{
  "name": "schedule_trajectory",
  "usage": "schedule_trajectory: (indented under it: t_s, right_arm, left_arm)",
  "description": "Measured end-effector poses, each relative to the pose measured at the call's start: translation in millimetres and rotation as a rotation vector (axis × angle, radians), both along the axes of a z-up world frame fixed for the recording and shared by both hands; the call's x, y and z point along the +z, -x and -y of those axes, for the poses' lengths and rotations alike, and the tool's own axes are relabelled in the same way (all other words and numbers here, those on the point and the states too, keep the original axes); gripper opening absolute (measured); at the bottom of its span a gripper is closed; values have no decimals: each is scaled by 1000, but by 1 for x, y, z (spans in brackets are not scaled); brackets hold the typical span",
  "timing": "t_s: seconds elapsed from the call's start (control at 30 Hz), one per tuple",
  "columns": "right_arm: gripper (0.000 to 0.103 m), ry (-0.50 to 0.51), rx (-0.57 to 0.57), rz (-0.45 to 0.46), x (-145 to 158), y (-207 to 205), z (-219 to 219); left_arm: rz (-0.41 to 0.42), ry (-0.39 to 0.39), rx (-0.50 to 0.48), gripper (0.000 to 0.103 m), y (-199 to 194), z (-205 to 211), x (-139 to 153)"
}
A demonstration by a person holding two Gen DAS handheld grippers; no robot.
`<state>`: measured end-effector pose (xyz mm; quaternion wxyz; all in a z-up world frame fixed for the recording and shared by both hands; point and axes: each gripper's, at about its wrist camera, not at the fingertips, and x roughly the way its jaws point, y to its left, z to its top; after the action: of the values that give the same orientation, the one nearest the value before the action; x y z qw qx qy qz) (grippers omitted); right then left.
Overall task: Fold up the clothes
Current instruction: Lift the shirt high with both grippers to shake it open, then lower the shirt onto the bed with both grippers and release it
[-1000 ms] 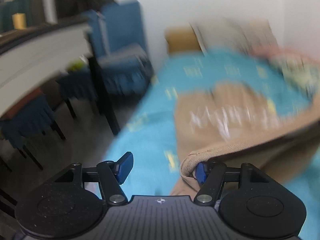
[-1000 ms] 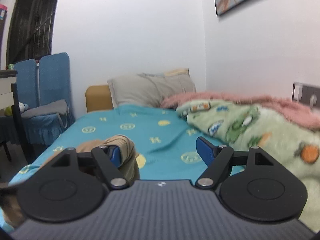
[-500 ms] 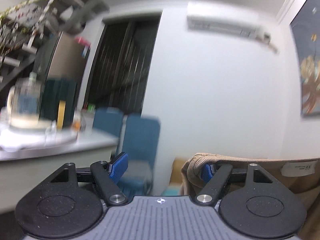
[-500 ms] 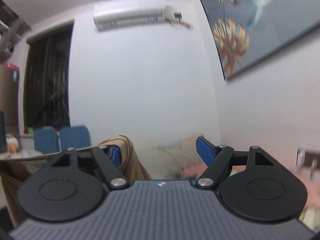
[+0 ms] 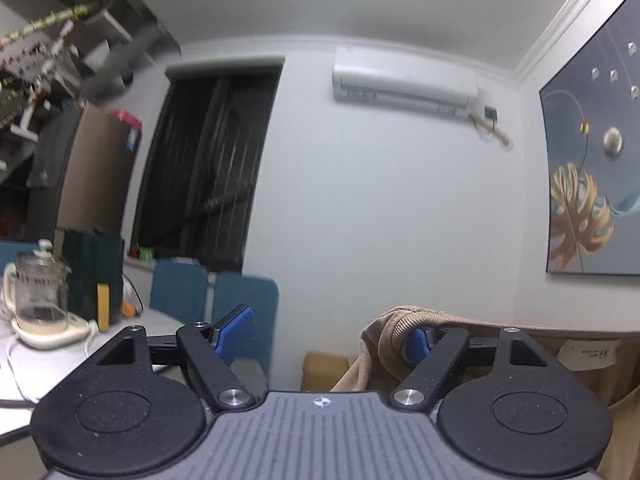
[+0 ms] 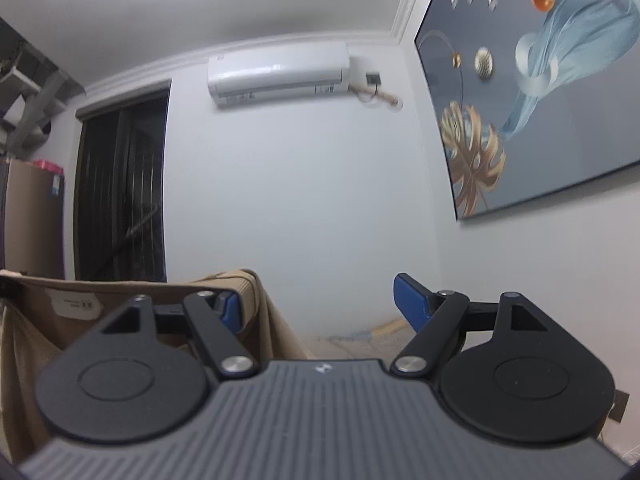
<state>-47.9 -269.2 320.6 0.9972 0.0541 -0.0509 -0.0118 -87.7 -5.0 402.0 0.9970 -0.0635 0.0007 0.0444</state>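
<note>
Tan garment lifted between two grippers, ready to be laid out for folding.

The left gripper [image 5: 326,332] stands with fingers spread wide, the tan garment [image 5: 400,328] hooked over its right finger only; the right gripper [image 6: 320,304] is likewise spread, the garment's ribbed edge draped over its left finger. The cloth hangs stretched between them, its white label [image 6: 76,304] showing. Beyond are the blue chairs [image 5: 244,308], the air conditioner [image 6: 280,74] and the wall painting [image 6: 540,92]. The lift-and-spread step seems in hand; next, probably lowering the garment flat without letting it slip off.

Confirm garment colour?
Plain tan garment, white label inside; left wrist view shows it best.
</note>
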Motion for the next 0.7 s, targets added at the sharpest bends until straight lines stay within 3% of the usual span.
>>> schedule_trajectory:
  t_s: [0.17, 0.43, 0.57, 0.7]
  right_arm:
    - [78, 17, -14, -126, -44, -81, 3]
    - [77, -4, -52, -240, -132, -270, 8]
    - [77, 6, -65, -288, -202, -372, 5]
    - [76, 39, -67, -360, -296, -472, 4]
  left_arm:
    - [-121, -21, 8, 80, -118, -12, -44]
    - [-179, 15, 47, 84, -317, -5, -156]
    - [-276, 47, 40, 86, -434, -1, -254]
    - [-403, 76, 2, 86, -549, 0, -372]
